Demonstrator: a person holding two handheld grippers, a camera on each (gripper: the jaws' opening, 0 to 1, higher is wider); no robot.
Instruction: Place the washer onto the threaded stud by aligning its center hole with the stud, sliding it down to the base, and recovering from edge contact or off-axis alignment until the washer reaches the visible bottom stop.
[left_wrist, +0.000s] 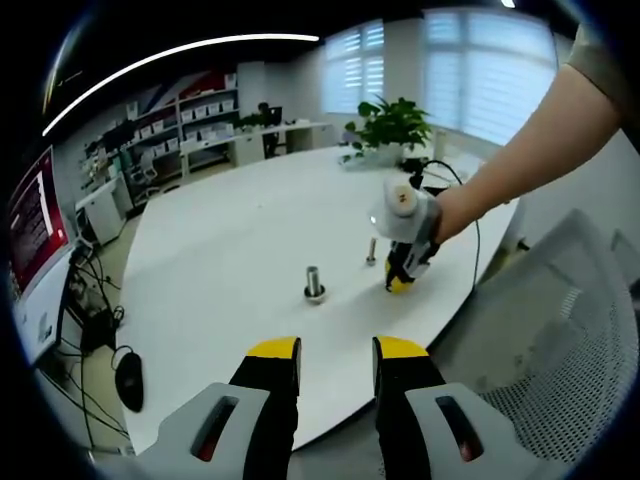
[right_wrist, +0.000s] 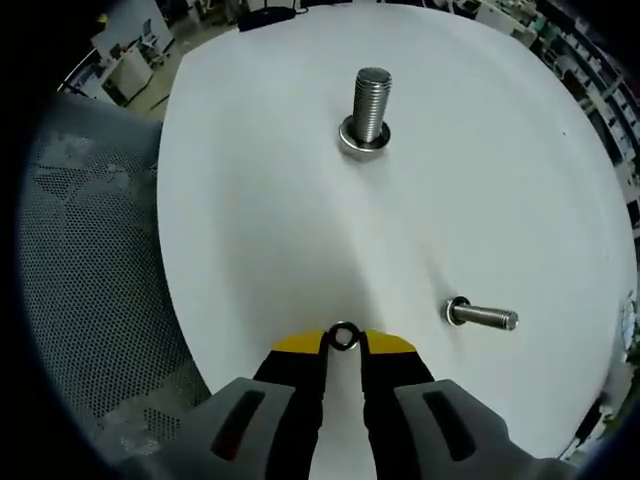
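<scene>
A thick threaded stud (right_wrist: 371, 100) stands upright on its round base on the white table (right_wrist: 260, 200); it is also the stud (left_wrist: 314, 282) in the left gripper view. My right gripper (right_wrist: 343, 345) is shut on a small metal washer (right_wrist: 343, 336), pinched edgewise between the yellow fingertips (right_wrist: 298, 344), well short of the stud and low over the table near its edge. In the left gripper view a hand holds this right gripper (left_wrist: 399, 282) tip-down to the right of the stud. My left gripper (left_wrist: 337, 352) hangs open and holds nothing, back from the table's near edge.
A thinner bolt (right_wrist: 482, 317) stands on its head to the right of the washer, seen as the bolt (left_wrist: 371, 252) beside the right gripper. A grey mesh chair (left_wrist: 580, 330) sits by the table edge. A potted plant (left_wrist: 392, 122) and a cable are at the far side.
</scene>
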